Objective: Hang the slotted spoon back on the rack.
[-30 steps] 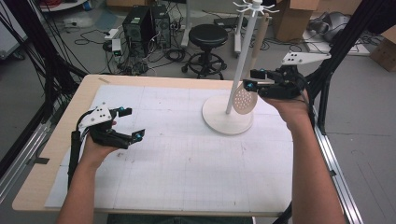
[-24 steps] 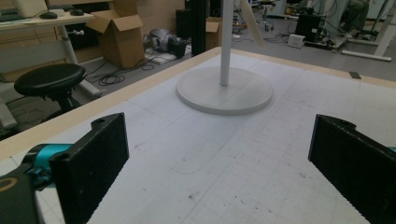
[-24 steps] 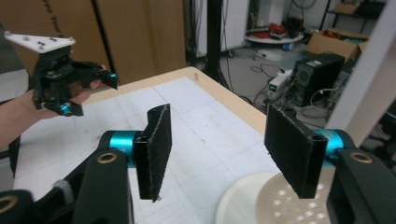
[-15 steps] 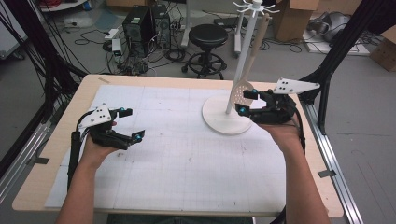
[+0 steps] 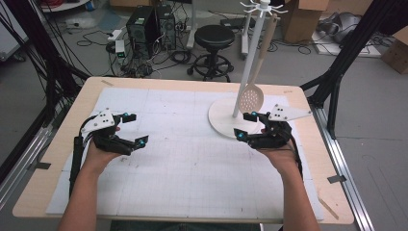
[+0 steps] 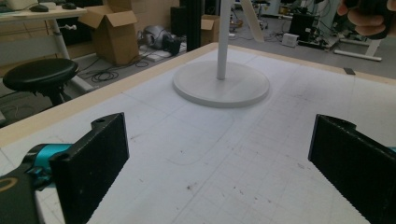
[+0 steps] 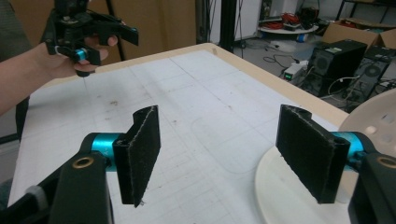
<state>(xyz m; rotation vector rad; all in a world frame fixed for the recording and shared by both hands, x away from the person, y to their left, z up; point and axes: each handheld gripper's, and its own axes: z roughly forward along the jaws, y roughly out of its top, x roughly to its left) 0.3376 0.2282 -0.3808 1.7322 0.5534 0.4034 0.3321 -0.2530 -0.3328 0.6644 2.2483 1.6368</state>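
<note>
Where the grey floor (image 5: 144,67) runs behind my bench (image 5: 62,139), it carries black computer towers (image 5: 151,26), a round black stool (image 5: 215,37), loose cables and cardboard boxes (image 5: 302,17). The bench itself is pale wood under a white gridded mat (image 5: 192,163), scuffed with small dark marks.

At the far right of the mat stands a white rack (image 5: 230,118): round base, thin pole, hooks on top. A pale slotted spoon (image 5: 251,97) hangs from a hook, its bowl just above the base.

My right tongs (image 5: 246,126) sit low beside the base's near edge, jaws spread and just now opening wider, nothing between them. My left tongs (image 5: 135,129) hover over the mat's left half, jaws wide, nothing held.

The high view gives the whole rack and spoon. The left gripper view catches the base (image 6: 221,85), the lower pole and a slice of spoon handle. The right gripper view shows the base rim (image 7: 280,186) by one jaw, a perforated pale edge at the frame's right, and my left tongs (image 7: 112,35) across the mat.
</note>
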